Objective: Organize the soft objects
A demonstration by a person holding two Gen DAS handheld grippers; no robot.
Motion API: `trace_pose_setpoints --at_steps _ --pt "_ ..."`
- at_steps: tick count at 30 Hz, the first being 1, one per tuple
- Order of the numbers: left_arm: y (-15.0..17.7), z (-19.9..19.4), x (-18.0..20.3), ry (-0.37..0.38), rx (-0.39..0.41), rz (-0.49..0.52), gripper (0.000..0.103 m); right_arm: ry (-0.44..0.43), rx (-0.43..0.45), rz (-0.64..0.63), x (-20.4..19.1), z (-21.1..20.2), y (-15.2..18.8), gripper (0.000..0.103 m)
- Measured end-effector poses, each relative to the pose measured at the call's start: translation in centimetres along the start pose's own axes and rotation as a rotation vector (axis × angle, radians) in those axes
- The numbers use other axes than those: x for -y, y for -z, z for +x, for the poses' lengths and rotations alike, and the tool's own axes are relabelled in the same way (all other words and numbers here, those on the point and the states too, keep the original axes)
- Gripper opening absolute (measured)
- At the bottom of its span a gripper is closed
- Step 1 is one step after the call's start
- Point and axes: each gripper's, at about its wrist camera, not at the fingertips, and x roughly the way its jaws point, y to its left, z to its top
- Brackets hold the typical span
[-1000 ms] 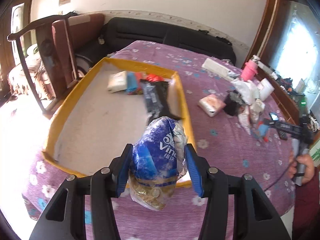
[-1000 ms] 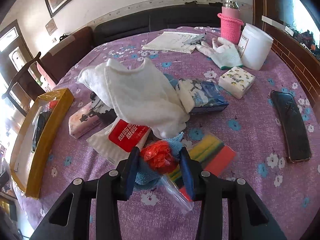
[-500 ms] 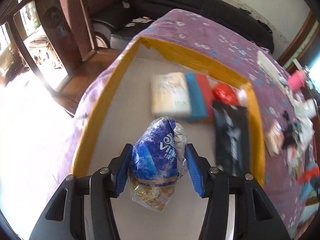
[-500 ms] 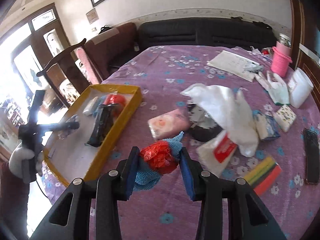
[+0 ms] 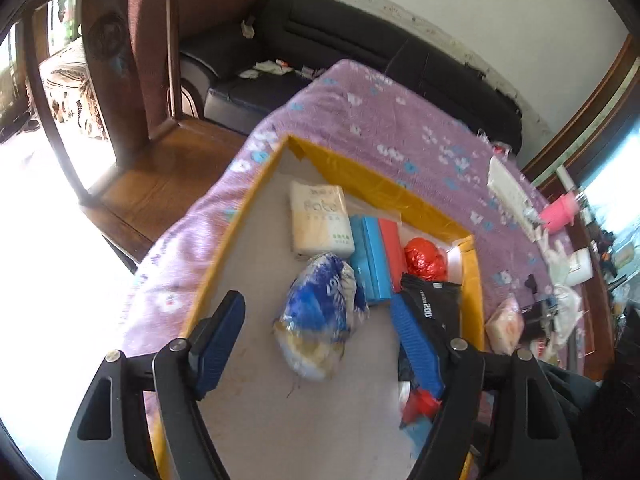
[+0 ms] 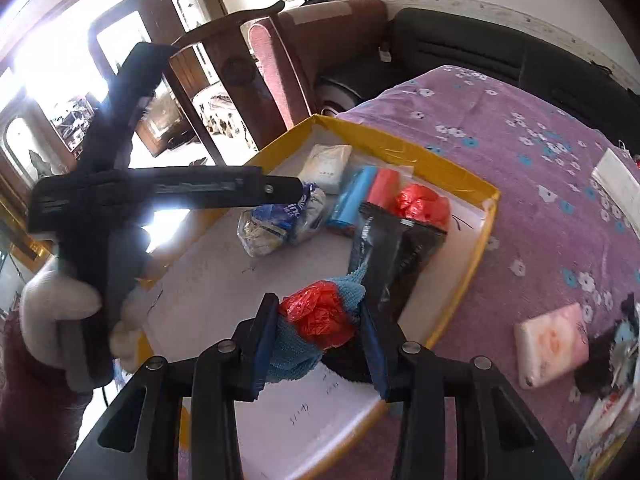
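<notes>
My left gripper point(image 5: 316, 344) fingers released, blue tissue pack point(image 5: 320, 312) dropped in yellow tray point(image 6: 472, 264); right gripper point(image 6: 320, 344) clenched on red bag bundle point(image 6: 320, 316), over tray for drop.

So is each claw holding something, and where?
The left claw is open and holds nothing; the blue pack lies in the tray. The right claw squeezes a red bag and blue cloth bundle by its sides.
</notes>
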Motion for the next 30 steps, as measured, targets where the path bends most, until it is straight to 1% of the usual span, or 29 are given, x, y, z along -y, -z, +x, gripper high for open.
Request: trace_pose_setpoints --at_steps 2,3,4,5,6,7,10,11,12,14,16,19,21,23,24,26,28,30 --pt "0.7 -2.6 -1.1 0.001 0.062 -0.021 0.083 0.0 -0.018 -0.005 -0.4 1.8 -0.8 0.047" --pt "1.2 -3.8 -1.6 -0.005 0.094 -0.027 0.084 0.006 -0.021 -0.003 -0.5 2.7 -1.2 0.05" --pt "1.7 -4.7 -2.0 -0.009 0.119 -0.03 0.085 0.021 -0.017 0.002 -0.6 3.4 -1.6 0.054" --pt "2.4 -5.8 -2.4 -0.013 0.141 -0.031 0.085 0.034 -0.017 0.01 -0.5 3.8 -1.9 0.062" --pt "3.2 -6.7 -2.8 -0.019 0.162 -0.033 0.085 0.04 -0.02 0.023 -0.4 4.2 -2.2 0.068" --pt "3.8 -7.4 -3.0 -0.026 0.179 -0.033 0.085 0.039 -0.019 0.031 -0.3 4.3 -2.3 0.069" --pt "5.9 -9.5 -3.2 -0.102 0.246 -0.031 0.085 0.053 0.015 0.021 -0.6 3.1 -2.4 0.072" --pt "6.7 -10.2 -2.8 -0.113 0.273 -0.029 0.086 0.068 0.032 0.016 -0.6 2.3 -2.3 0.075" --pt "7.2 -10.6 -2.4 -0.105 0.29 -0.025 0.086 0.081 0.055 0.014 -0.5 1.3 -2.0 0.078" --pt "8.2 -11.1 -1.1 -0.09 0.317 -0.01 0.087 0.114 0.097 0.015 0.1 -1.0 -1.2 0.08" --pt "9.4 -11.1 1.3 -0.078 0.342 0.033 0.089 0.149 0.137 0.021 1.0 -3.4 0.2 0.082" --pt "11.9 -10.8 5.0 -0.087 0.378 0.108 0.091 0.228 0.201 0.046 3.5 -7.5 3.5 0.087" --pt "13.7 -10.4 7.1 -0.073 0.4 0.146 0.092 0.281 0.243 0.091 5.8 -10.5 6.8 0.091" --pt "15.3 -9.7 9.2 -0.057 0.416 0.189 0.095 0.306 0.262 0.15 8.2 -12.9 9.7 0.091" --pt "16.0 -9.2 10.4 -0.057 0.41 0.219 0.095 0.323 0.267 0.185 9.7 -14.2 11.3 0.091" --pt "16.7 -8.1 12.5 -0.054 0.37 0.277 0.095 0.372 0.277 0.233 12.3 -16.3 13.9 0.091" --pt "17.4 -7.6 14.2 -0.053 0.354 0.313 0.095 0.424 0.296 0.28 14.8 -18.2 16.3 0.091" --pt "18.1 -7.6 15.4 -0.039 0.352 0.336 0.095 0.456 0.314 0.344 17.3 -20.1 18.6 0.091"
